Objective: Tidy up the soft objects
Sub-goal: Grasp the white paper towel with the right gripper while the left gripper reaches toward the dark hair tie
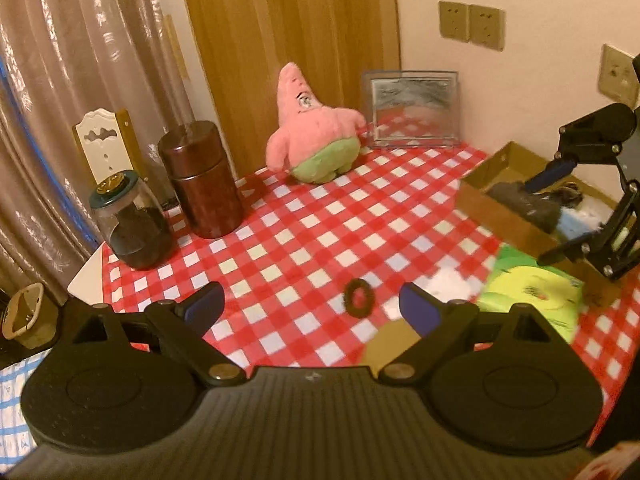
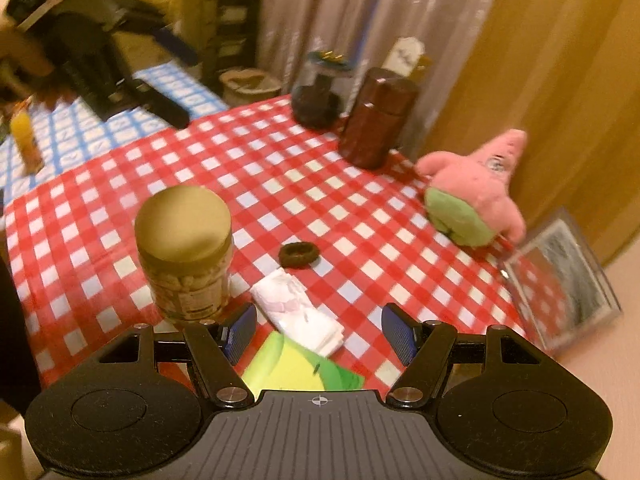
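Wooden door (image 1: 288,12), sheer curtain (image 1: 72,40) (warm light), wall sockets (image 1: 470,26)

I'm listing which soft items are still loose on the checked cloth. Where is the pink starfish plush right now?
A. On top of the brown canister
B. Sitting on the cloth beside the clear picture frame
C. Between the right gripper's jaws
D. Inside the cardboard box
B: the pink starfish plush sits on the red checked cloth, beside the clear picture frame, with no gripper on it.

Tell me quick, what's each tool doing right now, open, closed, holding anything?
Left tool: open, holding nothing, above the checked tablecloth.
Right tool: open, holding nothing; the folded white tissue lies below its gap.
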`<state>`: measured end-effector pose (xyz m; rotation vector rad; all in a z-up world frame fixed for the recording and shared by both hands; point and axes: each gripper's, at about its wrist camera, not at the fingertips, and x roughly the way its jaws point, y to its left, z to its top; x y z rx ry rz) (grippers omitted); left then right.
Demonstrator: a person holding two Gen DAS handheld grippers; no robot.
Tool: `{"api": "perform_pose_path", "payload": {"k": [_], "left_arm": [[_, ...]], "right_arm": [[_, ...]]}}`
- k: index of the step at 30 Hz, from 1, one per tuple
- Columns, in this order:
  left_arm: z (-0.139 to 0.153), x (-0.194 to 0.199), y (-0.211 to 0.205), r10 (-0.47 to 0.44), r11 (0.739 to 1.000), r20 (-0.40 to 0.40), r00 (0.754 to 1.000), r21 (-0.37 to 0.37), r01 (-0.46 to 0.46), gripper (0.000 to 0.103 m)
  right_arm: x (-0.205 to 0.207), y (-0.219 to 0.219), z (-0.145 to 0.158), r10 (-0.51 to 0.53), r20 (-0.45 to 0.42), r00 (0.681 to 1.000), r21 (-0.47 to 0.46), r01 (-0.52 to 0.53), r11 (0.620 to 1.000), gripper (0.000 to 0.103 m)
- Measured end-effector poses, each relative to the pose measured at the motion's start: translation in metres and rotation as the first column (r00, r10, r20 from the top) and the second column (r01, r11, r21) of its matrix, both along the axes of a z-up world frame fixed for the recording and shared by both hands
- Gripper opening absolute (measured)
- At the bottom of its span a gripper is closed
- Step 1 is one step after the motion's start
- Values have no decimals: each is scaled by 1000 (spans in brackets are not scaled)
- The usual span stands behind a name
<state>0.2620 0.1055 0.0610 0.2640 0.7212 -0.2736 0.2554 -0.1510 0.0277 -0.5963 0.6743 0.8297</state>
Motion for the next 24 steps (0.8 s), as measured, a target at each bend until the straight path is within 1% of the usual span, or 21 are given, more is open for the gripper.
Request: {"api": "perform_pose_path", "payload": {"k": [4,6,9,13,15,18,21,24], "left_arm": [[-19,31,12,-2,1000,-50,999,10,3,93],[-30,47,17,-26,1000,-85,996,13,27,93],[-48,68,21,-75,997,-133,988,17,78,93],[-69,88,21,-99,993,-167,981,42,108,93],[-77,96,21,-114,992,-173,978,42,123,93],[-87,106,20,-131,990,-179,975,28,138,93],[-99,115,18,-138,989,-192,972,21,144,93],[-110,121,15,-151,987,-206,967,21,158,93]], "right_arm": [[27,20,-19,95,-41,995,-63,-97,993,69],[41,31,-32,136,-69,988,-92,-142,986,69],[63,43,-49,172,-121,978,-120,-187,975,69],[85,58,-69,226,-179,957,-147,-253,956,69],[93,65,-80,241,-198,950,-172,-275,946,69],[105,76,-99,266,-253,930,-210,-321,924,69],[113,84,-114,278,-304,911,-221,-351,910,69],[120,92,-131,281,-326,903,-246,-368,897,69]]}}
